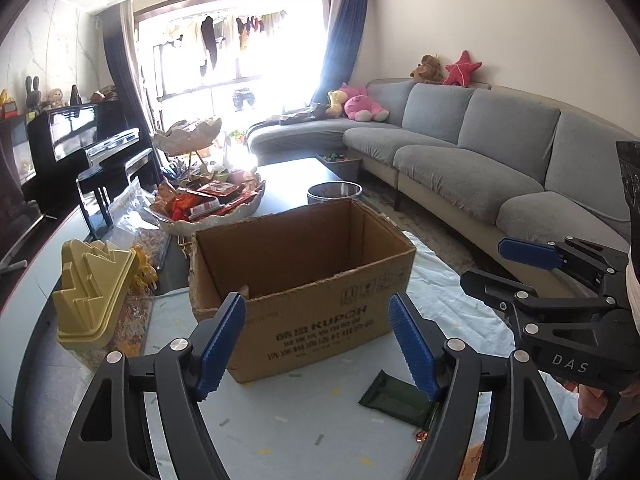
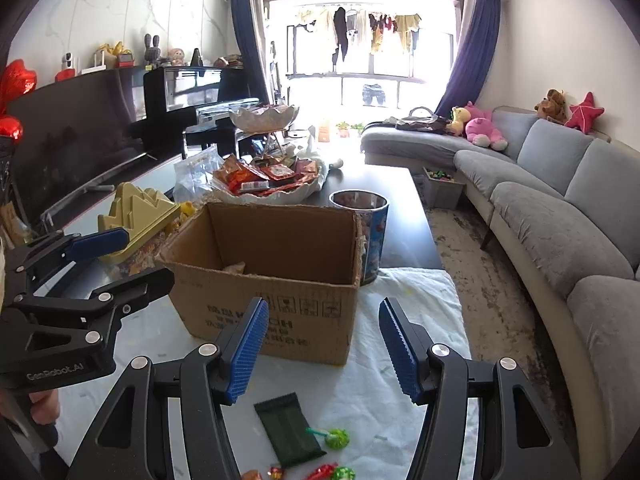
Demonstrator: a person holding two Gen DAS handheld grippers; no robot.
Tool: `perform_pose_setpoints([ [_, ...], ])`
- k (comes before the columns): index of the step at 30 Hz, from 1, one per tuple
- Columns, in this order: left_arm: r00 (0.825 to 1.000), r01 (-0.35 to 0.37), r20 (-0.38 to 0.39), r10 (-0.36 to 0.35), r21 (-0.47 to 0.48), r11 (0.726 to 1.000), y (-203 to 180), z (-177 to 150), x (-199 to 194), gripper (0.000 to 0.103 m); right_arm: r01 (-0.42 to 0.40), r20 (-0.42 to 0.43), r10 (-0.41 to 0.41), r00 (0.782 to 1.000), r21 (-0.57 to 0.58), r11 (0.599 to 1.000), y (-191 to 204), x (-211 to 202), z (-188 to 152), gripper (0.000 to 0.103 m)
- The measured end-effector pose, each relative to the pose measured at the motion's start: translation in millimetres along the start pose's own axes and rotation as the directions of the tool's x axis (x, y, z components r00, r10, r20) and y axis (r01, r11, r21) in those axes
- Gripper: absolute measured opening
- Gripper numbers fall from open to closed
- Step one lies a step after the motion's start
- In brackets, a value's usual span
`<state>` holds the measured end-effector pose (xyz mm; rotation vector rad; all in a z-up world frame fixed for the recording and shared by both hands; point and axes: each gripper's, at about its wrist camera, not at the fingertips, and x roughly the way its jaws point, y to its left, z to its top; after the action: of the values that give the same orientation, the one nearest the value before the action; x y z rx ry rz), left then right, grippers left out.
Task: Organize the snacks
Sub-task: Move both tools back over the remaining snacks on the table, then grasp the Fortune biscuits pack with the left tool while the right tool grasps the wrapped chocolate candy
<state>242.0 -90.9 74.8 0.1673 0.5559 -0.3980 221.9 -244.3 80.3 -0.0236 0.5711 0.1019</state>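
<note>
An open cardboard box [image 1: 304, 280] stands on the white cloth [image 1: 280, 428]; it also shows in the right wrist view [image 2: 272, 276], with a pale snack lying inside [image 2: 235, 268]. A dark green snack packet [image 2: 289, 428] lies flat in front of the box, also in the left wrist view [image 1: 396, 398]. A green lollipop [image 2: 335, 438] and small wrapped candies [image 2: 324, 472] lie beside it. My left gripper [image 1: 318, 346] is open and empty, held above the cloth before the box. My right gripper [image 2: 324, 352] is open and empty above the green packet.
A white shell-shaped bowl [image 2: 276, 196] piled with snack packets sits behind the box, with a second tier above. A yellow plastic tray [image 1: 92, 292] lies left of the box. A patterned tin [image 2: 372, 232] stands at the box's right. A grey sofa [image 2: 560, 208] runs along the right.
</note>
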Motion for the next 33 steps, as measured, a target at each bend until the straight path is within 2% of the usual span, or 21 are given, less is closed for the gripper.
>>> perform_pose_setpoints([
  [10, 0.996, 0.075, -0.059, -0.074, 0.022, 0.997, -34.2, -34.7, -13.7, 0.075, 0.014, -0.041, -0.013, 0.999, 0.024, 1.000, -15.2, -26.7, -43.1, 0.059],
  [16, 0.986, 0.126, -0.112, -0.122, 0.027, 0.992, -49.2, -60.2, -12.4, 0.075, 0.020, -0.086, -0.016, 0.996, 0.046, 0.999, -19.7, -34.2, -70.2, 0.059],
  [27, 0.957, 0.205, -0.212, -0.197, 0.013, 0.979, -67.3, -102.3, 0.3, 0.075, 0.037, -0.201, -0.017, 0.979, 0.099, 0.994, -25.3, -32.1, -120.8, 0.059],
  [33, 0.930, 0.264, -0.265, -0.254, 0.000, 0.965, -75.8, -121.9, 12.5, 0.075, 0.040, -0.261, -0.006, 0.965, 0.125, 0.991, -27.8, -28.9, -147.2, 0.059],
])
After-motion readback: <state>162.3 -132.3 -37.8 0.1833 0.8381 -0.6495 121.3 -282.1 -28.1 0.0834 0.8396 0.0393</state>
